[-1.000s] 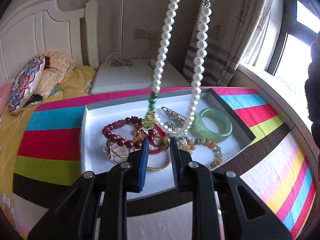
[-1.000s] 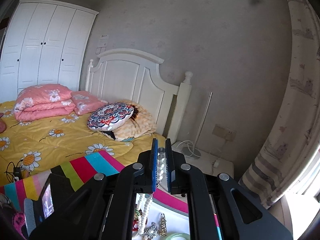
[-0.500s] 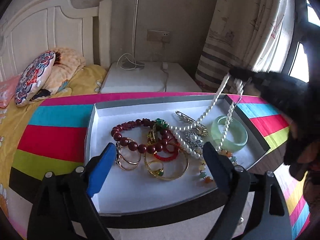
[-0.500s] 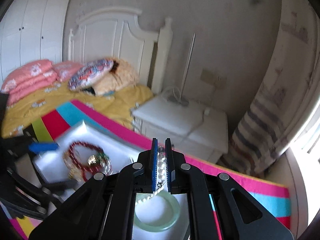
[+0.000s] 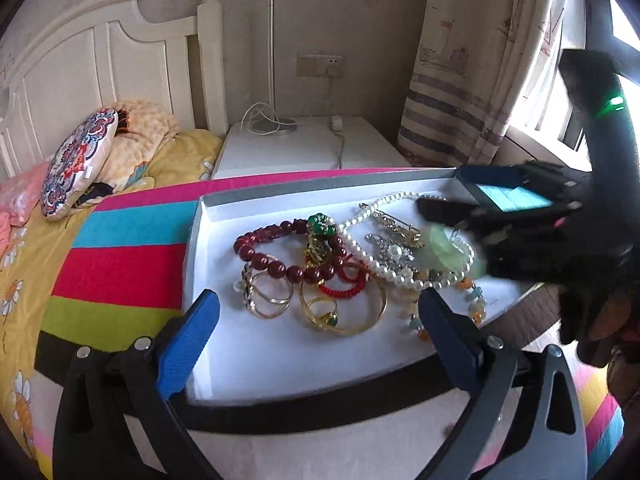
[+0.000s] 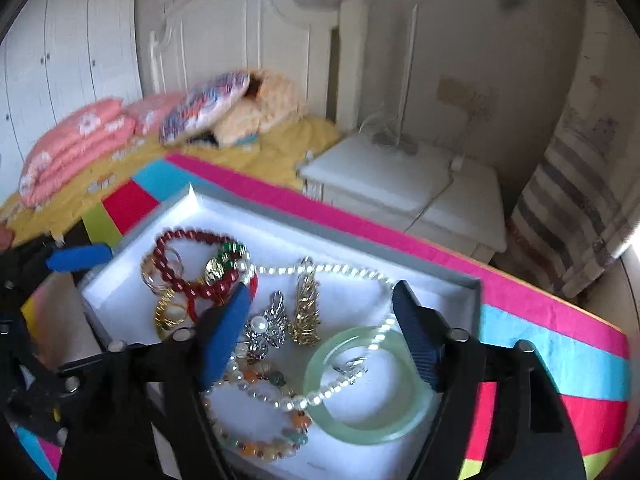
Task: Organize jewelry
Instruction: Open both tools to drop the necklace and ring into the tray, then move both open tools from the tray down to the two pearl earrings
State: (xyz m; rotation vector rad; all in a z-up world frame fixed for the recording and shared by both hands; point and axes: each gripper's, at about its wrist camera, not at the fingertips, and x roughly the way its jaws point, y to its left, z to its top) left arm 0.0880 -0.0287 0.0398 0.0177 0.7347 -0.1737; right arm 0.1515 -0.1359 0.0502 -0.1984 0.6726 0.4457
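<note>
Your left tool [image 5: 318, 320] fills the bottom of the left wrist view, its jaws opening wide with nothing pinched; bare white tray floor lies between them, just short of the gold bangle [image 5: 362, 320]. The tray [image 5: 320, 384] rests on a striped cloth over the tabletop [image 5: 120, 280], its dark near rim running just beyond the tool's arms.

In the right wrist view your right tool [image 6: 320, 332] is opening too, its pads apart above the tray, gripping nothing. The pearl necklace [image 6: 344, 384] lies loose in the tray, draped across the pale green bangle [image 6: 368, 388] at lower centre. Red beads [image 6: 188, 240] and rings crowd the tray's left half. Beyond the far rim are a white nightstand [image 6: 400, 184] and the bed [image 6: 248, 152].
</note>
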